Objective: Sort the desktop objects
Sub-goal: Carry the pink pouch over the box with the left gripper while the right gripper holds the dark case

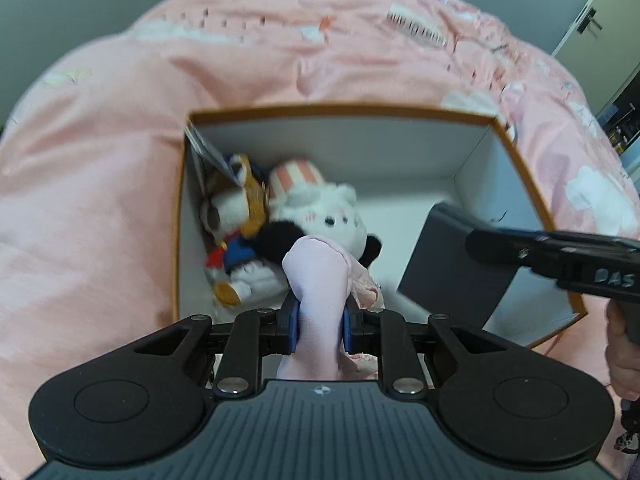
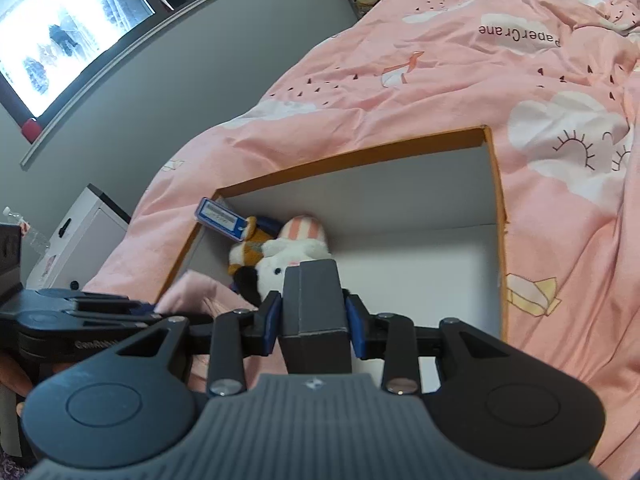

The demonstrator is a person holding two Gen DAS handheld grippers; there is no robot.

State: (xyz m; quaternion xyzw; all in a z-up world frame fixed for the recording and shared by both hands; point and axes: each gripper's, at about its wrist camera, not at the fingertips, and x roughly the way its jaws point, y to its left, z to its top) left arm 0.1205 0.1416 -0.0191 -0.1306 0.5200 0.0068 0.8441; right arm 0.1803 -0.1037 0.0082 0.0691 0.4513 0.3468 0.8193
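Pale pink cloth item (image 1: 318,284), soft and rumpled, pinched over the box (image 1: 400,110).

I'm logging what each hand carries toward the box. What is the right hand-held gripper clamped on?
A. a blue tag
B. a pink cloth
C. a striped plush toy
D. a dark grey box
D: in the right wrist view the right hand-held gripper has its blue pads pressed on both sides of a dark grey box, held over the open white box; the pink cloth is in the left hand-held gripper.
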